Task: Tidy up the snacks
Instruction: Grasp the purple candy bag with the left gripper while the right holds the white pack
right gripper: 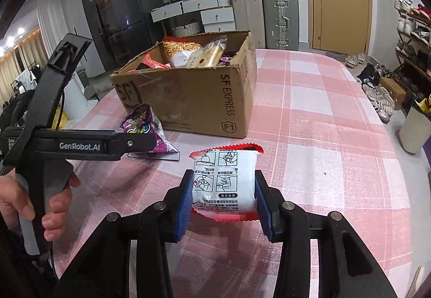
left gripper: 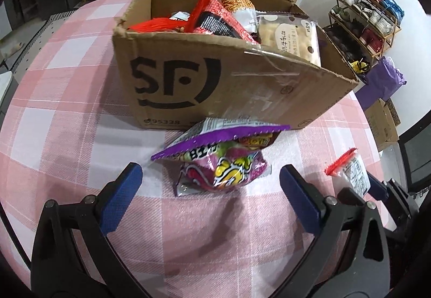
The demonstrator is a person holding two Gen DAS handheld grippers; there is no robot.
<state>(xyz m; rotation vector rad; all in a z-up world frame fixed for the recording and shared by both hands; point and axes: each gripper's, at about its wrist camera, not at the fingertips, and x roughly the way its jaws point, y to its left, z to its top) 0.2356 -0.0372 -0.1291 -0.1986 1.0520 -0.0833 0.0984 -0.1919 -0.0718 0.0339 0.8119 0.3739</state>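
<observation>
A cardboard SF box (left gripper: 215, 82) stands on the pink checked table and holds several snack packs; it also shows in the right wrist view (right gripper: 194, 98). A purple snack bag (left gripper: 223, 160) lies in front of the box, and it shows in the right wrist view (right gripper: 145, 125) too. My left gripper (left gripper: 210, 187) is open, its fingers on either side of the bag's near end. My right gripper (right gripper: 223, 193) is shut on a white packet with red edges (right gripper: 225, 182), held just above the table. That packet shows at the right of the left wrist view (left gripper: 350, 174).
The pink checked tablecloth (right gripper: 309, 122) covers the table. A shoe rack (left gripper: 363, 20) and cardboard boxes (left gripper: 382, 122) stand past the table's right edge. Suitcases (right gripper: 280, 17), drawers and a door stand behind the table.
</observation>
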